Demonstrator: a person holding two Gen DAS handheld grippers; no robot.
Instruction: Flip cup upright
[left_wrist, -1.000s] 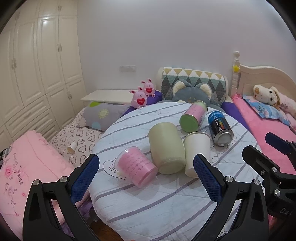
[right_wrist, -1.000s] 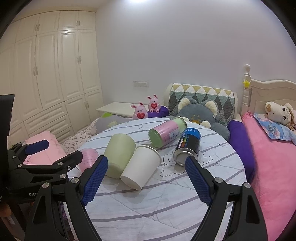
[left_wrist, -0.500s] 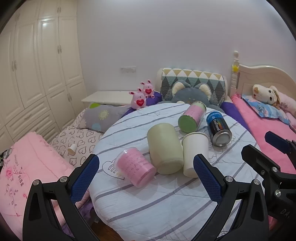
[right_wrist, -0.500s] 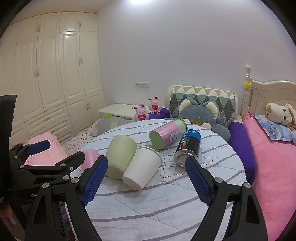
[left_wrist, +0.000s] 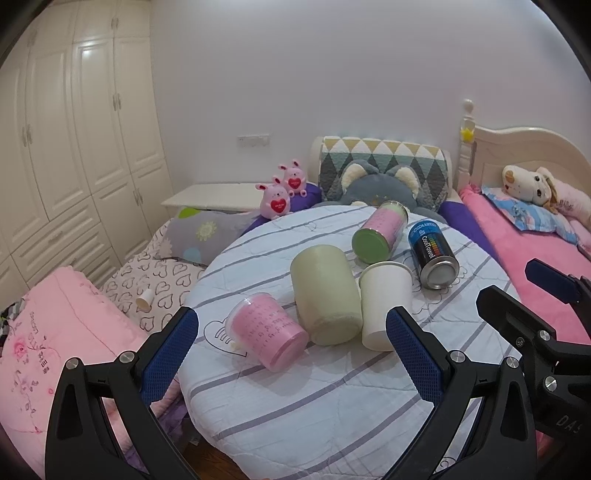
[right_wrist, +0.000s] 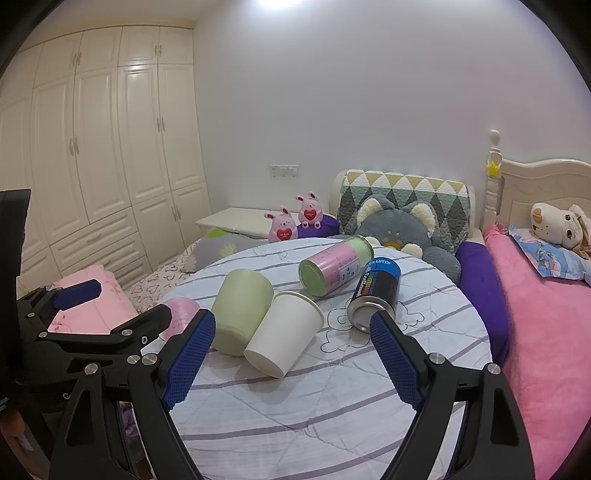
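Three cups lie on their sides on a round table with a striped cloth (left_wrist: 314, 398): a pink cup (left_wrist: 267, 341), a pale green cup (left_wrist: 325, 295) and a white paper cup (left_wrist: 384, 304). They also show in the right wrist view: the pink cup (right_wrist: 181, 317), the green cup (right_wrist: 240, 310), the white cup (right_wrist: 284, 332). My left gripper (left_wrist: 291, 350) is open and empty, short of the cups. My right gripper (right_wrist: 291, 354) is open and empty, in front of the white cup.
A pink-and-green can (left_wrist: 380, 232) and a dark blue spray can (left_wrist: 432, 254) lie on their sides behind the cups. Beds with pink bedding (left_wrist: 535, 251) and plush toys (left_wrist: 380, 184) surround the table. White wardrobes (right_wrist: 92, 166) stand at the left.
Both grippers have drawn back and risen slightly. The cups and cans have not moved.
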